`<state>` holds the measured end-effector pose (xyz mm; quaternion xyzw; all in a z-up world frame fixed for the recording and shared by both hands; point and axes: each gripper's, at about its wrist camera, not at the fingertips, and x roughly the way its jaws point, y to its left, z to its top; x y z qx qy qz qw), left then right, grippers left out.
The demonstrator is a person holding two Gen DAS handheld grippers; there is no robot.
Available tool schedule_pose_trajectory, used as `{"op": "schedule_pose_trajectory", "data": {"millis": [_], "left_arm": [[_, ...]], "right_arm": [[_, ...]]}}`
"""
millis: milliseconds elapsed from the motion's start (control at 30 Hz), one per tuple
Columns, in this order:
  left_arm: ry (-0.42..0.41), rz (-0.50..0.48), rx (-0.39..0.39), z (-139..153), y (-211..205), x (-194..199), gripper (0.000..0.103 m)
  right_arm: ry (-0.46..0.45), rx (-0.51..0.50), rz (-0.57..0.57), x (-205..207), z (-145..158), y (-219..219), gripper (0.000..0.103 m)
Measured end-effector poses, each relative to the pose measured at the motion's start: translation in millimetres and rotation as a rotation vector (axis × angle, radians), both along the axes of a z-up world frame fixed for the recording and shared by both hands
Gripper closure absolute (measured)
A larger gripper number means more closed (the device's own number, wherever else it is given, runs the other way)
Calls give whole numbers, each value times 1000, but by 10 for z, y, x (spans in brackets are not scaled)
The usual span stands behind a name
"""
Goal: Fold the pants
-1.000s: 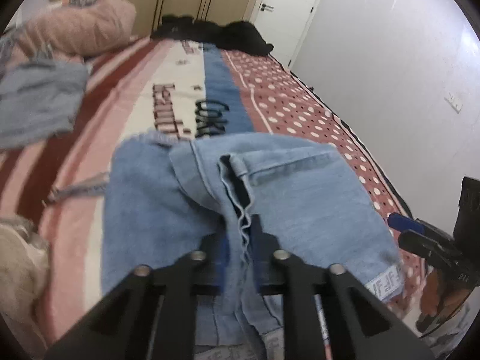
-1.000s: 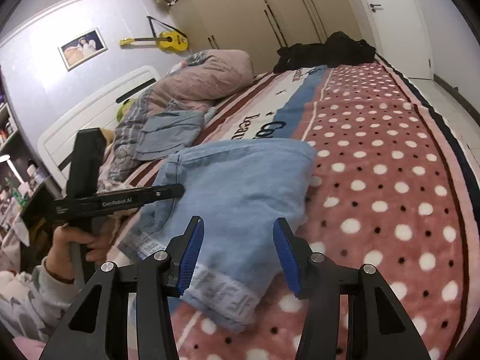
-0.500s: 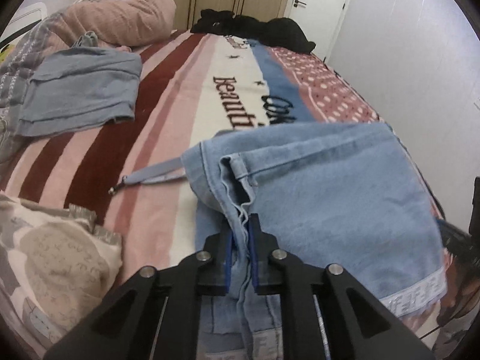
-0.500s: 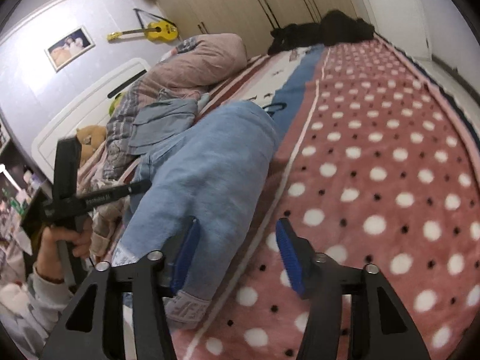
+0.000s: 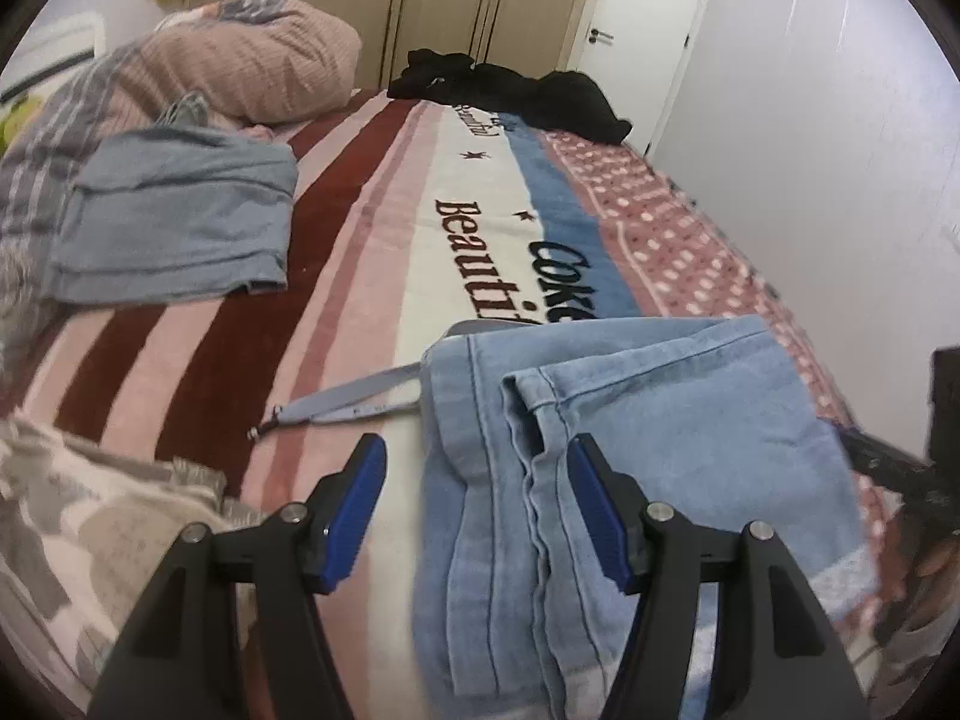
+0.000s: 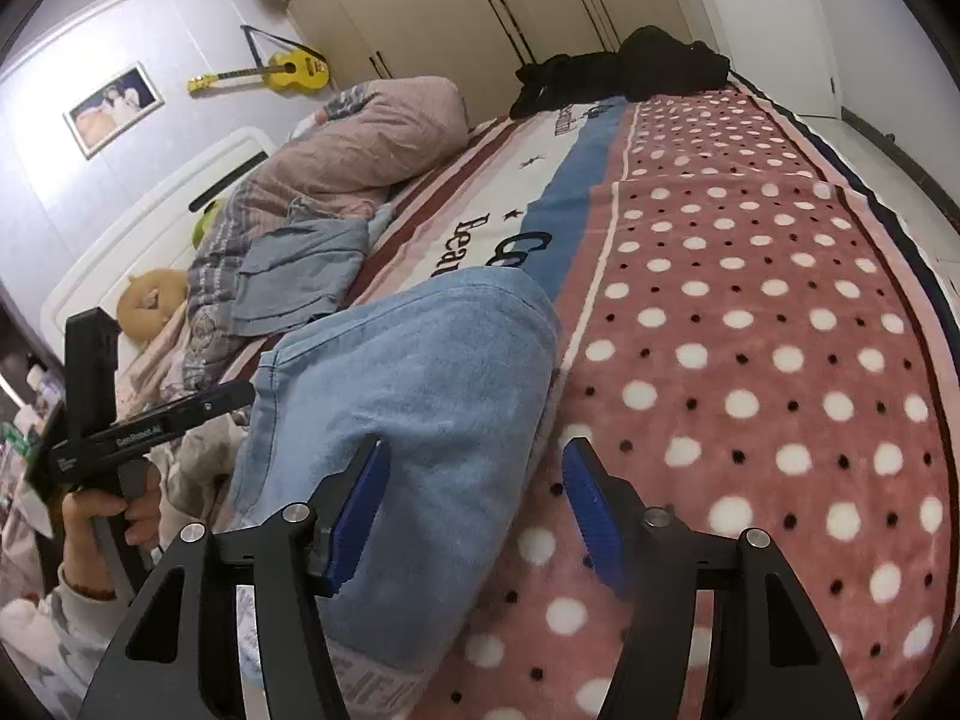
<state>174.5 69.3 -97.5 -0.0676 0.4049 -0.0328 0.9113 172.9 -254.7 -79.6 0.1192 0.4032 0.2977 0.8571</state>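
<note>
The light blue denim pants [image 5: 630, 438] lie folded on the bed blanket [image 5: 372, 276], with a pale strap [image 5: 348, 402] trailing out to the left. My left gripper [image 5: 477, 501] is open, its jaws standing either side of the pants' near seam edge and holding nothing. In the right wrist view the pants [image 6: 420, 396] form a rounded folded bundle. My right gripper [image 6: 474, 510] is open above the bundle's right edge and the dotted blanket [image 6: 750, 330]. The left gripper's body [image 6: 150, 426] and the hand holding it show at the left there.
A second folded pale blue garment [image 5: 174, 216] lies at the left near a pink pillow [image 5: 240, 60]. Black clothes [image 5: 516, 90] are piled at the bed's far end. A patterned grey quilt [image 5: 78, 528] lies at the near left. A wall runs along the bed's right side.
My left gripper has opened and let go of the pants' seam edge, and the pants now lie flat. My right gripper stayed open.
</note>
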Motion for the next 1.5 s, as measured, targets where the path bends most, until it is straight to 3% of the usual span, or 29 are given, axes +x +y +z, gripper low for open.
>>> {"op": "schedule_pose_trajectory", "data": {"millis": [67, 133, 233, 400, 533, 667, 800, 900, 1033, 1200, 1333, 1500], "left_arm": [[27, 20, 14, -70, 2, 94, 44], [52, 7, -34, -134, 28, 171, 44], [51, -12, -21, -163, -10, 208, 44], [54, -32, -53, -195, -5, 255, 43], [66, -49, -52, -305, -7, 318, 39], [96, -57, -117, -460, -6, 436, 35], [104, -74, -141, -516, -42, 450, 34], [109, -79, -159, -483, -31, 408, 34], [89, -93, -153, -326, 7, 241, 34], [127, -144, -196, -334, 70, -8, 34], [167, -176, -288, -464, 95, -130, 34], [188, -202, -323, -563, 35, -138, 31]], "right_arm": [[22, -1, 4, 39, -26, 16, 39], [49, -5, -18, 50, -26, -6, 38], [48, 58, 6, 23, 51, -13, 38], [42, -65, 37, 33, -11, 217, 33], [47, -131, 14, 88, -173, 195, 23], [28, -220, -4, 211, -321, 162, 11], [108, -190, -9, 336, -469, 38, 11], [110, -198, -12, 315, -483, 13, 11], [105, -162, -20, 220, -358, 17, 28], [97, -110, 52, 6, -169, 141, 28], [117, -170, 93, -104, -273, 252, 29], [141, -205, 67, -151, -464, 119, 30]]}}
